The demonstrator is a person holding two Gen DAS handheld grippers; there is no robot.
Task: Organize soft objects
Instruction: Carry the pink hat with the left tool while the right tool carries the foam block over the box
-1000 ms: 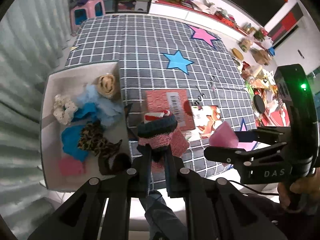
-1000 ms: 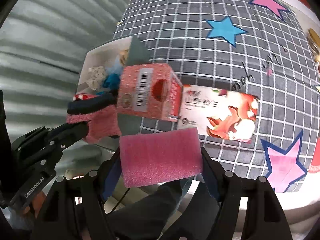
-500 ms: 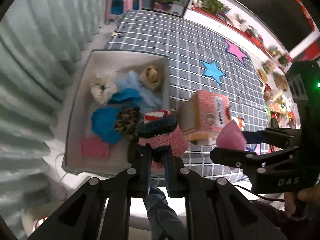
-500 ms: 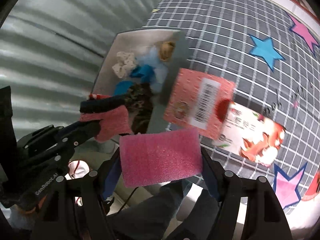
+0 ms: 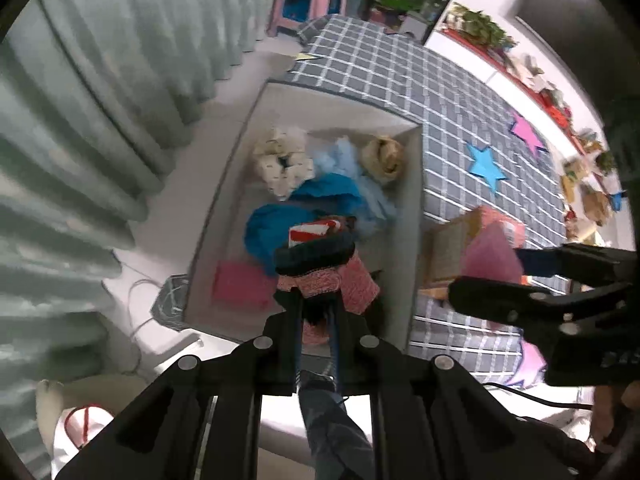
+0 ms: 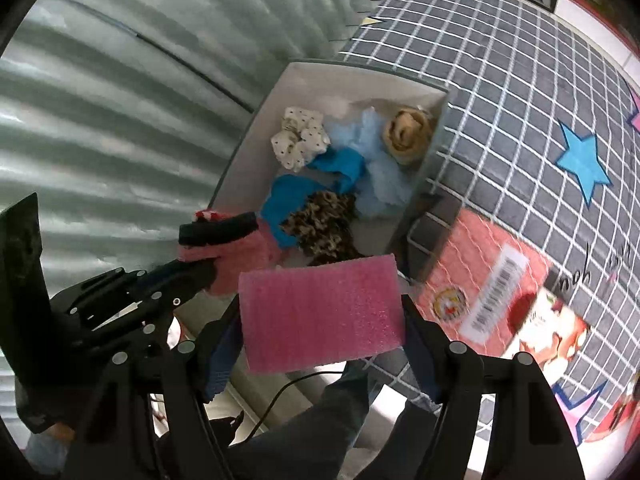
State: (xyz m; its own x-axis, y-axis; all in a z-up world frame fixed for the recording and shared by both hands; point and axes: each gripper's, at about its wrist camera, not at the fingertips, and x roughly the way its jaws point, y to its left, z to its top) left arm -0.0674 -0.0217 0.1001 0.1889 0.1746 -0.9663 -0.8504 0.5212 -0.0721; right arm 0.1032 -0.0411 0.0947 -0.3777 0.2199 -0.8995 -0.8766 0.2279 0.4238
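Sock (image 5: 320, 268) (left gripper (image 5: 316, 312)) above box (image 5: 414, 168).

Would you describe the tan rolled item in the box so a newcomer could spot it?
Find the white box beside the checked mat. In its far corner nearest the mat, next to pale blue fluff, sits the tan roll, the only spiral-wound piece.
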